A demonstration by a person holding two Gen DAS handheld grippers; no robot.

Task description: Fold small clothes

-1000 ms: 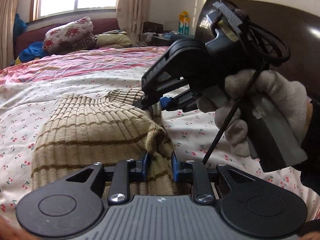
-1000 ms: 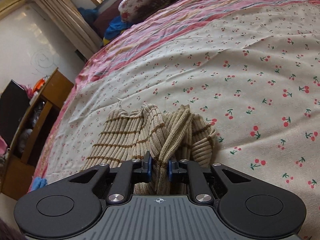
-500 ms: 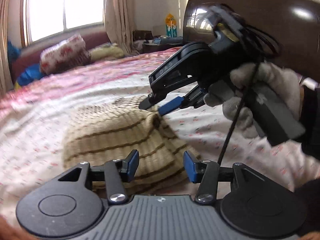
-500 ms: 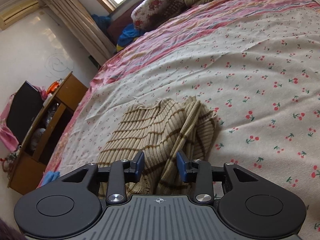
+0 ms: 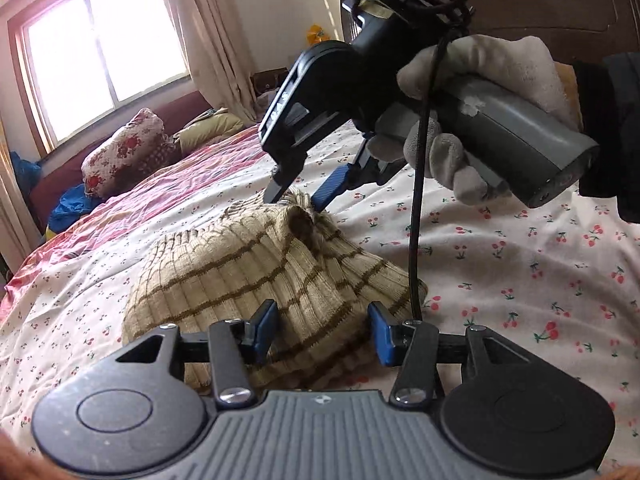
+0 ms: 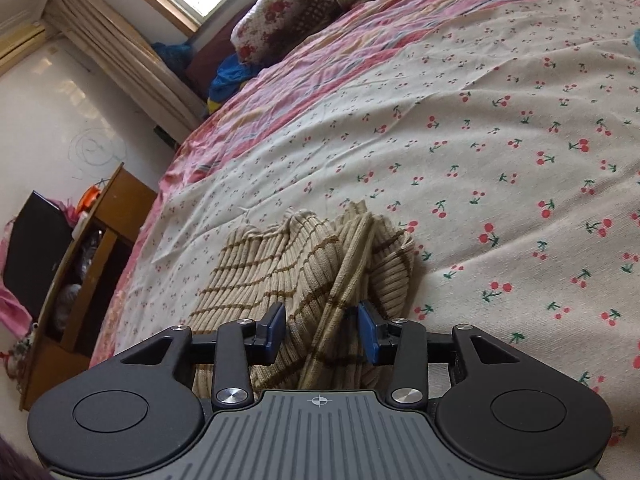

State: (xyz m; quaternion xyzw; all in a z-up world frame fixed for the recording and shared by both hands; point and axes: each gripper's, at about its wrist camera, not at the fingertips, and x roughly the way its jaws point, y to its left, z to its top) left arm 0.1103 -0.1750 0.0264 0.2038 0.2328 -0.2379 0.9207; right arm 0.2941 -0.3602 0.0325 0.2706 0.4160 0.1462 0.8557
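- Left wrist view puts our left gripper (image 5: 323, 330) low at the near edge, its blue pads spread wide and holding nothing, with the near hem of the ribbed sweater (image 5: 256, 272) lying between and beneath them.
- We see the sweater as a beige knit with thin brown stripes, bunched into a rounded heap on the cherry-print bedsheet (image 5: 520, 264).
- Across the heap, at its far side, our right gripper (image 5: 298, 196) points down at the raised peak of the knit; its two fingers stand apart, tips at or just above the fabric, and we cannot tell whether they touch it.
- Our gloved right hand (image 5: 472, 120) wraps the grey handle of that tool, and a black cable (image 5: 416, 200) hangs from it down toward the sweater's right edge.
- Right wrist view shows the same tool (image 6: 322, 334) from behind: pads released, gap wide, a twisted fold of the sweater (image 6: 304, 280) running up between them without being pinched.
- From here the garment sits at the near left part of the bedsheet (image 6: 500, 140), close to the bed's left edge.
- We note a floral pillow (image 6: 280, 16) at the far end and a wooden shelf (image 6: 92, 256) off the bed to the left.
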